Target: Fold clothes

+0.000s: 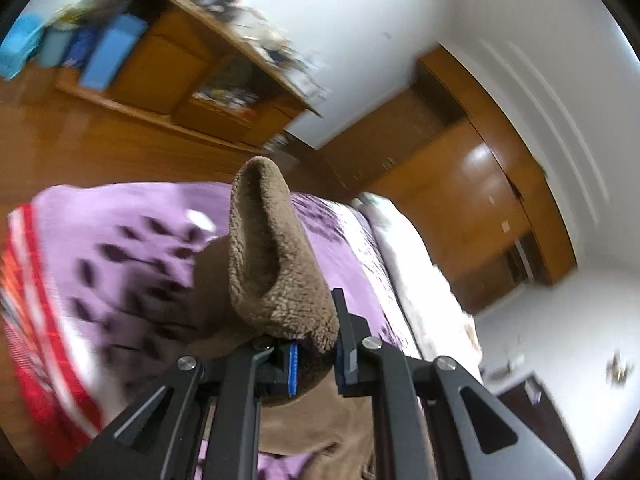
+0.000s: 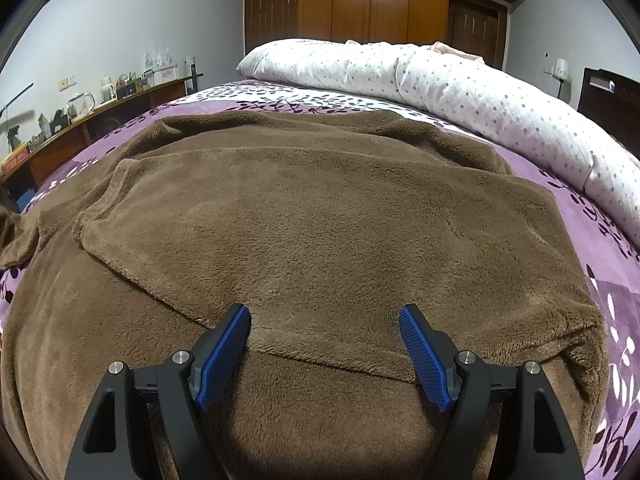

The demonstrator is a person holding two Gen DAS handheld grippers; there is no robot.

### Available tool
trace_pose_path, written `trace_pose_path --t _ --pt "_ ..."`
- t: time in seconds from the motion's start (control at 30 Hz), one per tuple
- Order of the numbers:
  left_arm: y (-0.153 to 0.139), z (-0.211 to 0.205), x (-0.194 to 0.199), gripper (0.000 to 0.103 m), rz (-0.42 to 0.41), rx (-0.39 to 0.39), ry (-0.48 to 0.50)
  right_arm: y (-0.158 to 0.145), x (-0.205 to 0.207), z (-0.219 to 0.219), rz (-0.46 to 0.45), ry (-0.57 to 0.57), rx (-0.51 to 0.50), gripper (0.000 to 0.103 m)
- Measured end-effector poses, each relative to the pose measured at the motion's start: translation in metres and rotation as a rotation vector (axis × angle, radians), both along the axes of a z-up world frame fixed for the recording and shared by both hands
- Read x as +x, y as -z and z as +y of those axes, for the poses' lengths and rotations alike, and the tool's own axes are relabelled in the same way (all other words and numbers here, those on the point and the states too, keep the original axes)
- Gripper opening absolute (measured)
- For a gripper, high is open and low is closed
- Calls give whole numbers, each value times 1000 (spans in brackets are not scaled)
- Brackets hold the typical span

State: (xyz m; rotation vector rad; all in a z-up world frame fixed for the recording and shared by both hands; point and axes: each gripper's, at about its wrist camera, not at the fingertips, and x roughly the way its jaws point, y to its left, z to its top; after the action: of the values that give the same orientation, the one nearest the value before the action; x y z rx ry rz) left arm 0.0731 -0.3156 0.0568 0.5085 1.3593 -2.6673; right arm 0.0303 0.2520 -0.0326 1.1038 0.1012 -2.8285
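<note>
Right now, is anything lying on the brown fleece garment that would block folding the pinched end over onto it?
Nothing visible does. The left gripper is shut on one end of the brown fleece garment, whose top is bare in the right wrist view. The right gripper hangs open over its near part and may need to clear.

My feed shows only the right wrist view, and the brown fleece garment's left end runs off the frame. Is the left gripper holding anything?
Observer: Yes. The left gripper is shut on a fold of the brown fleece garment.
Operator: Is that fold lying flat?
Observer: No, it stands up above the jaws as a rounded flap, clear of the purple leaf-print bedspread.
Operator: What lies beyond the bed on that side?
Observer: A wooden shelf unit holding blue boxes, blurred.
</note>
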Motion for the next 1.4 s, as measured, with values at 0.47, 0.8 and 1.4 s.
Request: trace_pose_path --t 0.47,0.8,1.4 --pt "-35 226 -92 15 -21 -228 473 0 1 11 -4 -23 -93 81" --pt "-20 372 -112 15 -72 -319 778 -1 -1 20 -6 -39 -164 82" --pt "12 479 -111 69 -158 -427 1079 -2 1 33 -2 -62 -274 84"
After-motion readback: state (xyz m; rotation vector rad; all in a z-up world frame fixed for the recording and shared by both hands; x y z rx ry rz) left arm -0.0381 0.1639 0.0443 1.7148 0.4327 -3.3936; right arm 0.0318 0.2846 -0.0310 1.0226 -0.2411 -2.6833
